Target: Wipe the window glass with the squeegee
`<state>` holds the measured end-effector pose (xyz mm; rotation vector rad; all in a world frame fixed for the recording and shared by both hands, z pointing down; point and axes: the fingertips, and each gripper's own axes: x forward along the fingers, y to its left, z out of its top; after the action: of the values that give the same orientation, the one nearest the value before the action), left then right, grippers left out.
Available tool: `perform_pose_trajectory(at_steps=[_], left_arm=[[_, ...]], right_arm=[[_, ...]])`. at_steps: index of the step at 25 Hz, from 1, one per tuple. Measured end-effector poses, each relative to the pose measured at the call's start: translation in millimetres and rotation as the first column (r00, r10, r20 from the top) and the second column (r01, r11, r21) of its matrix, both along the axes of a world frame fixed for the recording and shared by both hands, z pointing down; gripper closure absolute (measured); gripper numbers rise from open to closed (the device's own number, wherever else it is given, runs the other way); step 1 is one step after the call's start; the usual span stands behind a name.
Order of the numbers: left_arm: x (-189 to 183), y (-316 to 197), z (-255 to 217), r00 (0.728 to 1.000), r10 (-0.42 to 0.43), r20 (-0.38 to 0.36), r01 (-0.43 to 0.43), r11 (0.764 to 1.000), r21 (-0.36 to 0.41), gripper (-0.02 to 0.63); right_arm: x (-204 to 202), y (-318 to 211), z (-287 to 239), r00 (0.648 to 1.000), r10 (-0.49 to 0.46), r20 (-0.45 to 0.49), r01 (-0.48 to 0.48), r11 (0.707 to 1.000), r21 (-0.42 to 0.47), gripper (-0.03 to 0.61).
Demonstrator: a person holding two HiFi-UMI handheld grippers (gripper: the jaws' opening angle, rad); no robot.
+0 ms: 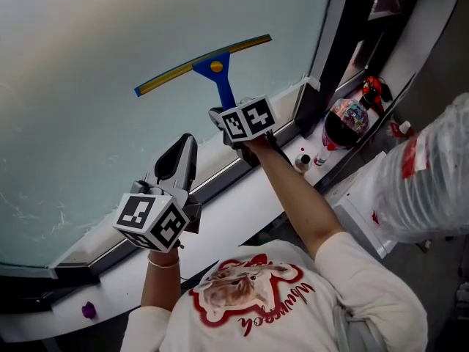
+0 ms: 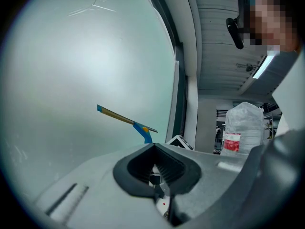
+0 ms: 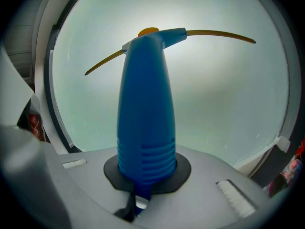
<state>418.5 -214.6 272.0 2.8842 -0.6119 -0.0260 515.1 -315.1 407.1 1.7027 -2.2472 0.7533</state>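
Right gripper view alone shows the right gripper (image 3: 145, 178) clamped on the squeegee (image 3: 145, 104) handle; left gripper (image 2: 155, 168) sits closed, empty.

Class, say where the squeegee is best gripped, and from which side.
The ribbed lower end of the handle, approached from below along its length: it fits between jaws and leaves the blade free against the glass. The right gripper holds it so.

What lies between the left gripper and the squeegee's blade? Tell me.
Only bare window glass; the head view shows nothing else between the left gripper and the squeegee.
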Motion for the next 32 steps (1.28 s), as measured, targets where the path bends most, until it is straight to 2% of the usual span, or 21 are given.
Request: perform_pose_trajectory(at_steps=[23,32], left_arm=[[0,3,21,0.999,-0.043,0.026,0.044,0.999,-0.016,0.614],[-2,1,35,0.998,-0.058,0.031,0.059,0.997,-0.05,0.614]], right_arm=[[-9,16,75,1.0,-0.009,0.016,0.011,0.994,-0.112,0.552],[-16,25,110,0.999,-0.02,0.035,0.025,0.985,-0.172,0.552]])
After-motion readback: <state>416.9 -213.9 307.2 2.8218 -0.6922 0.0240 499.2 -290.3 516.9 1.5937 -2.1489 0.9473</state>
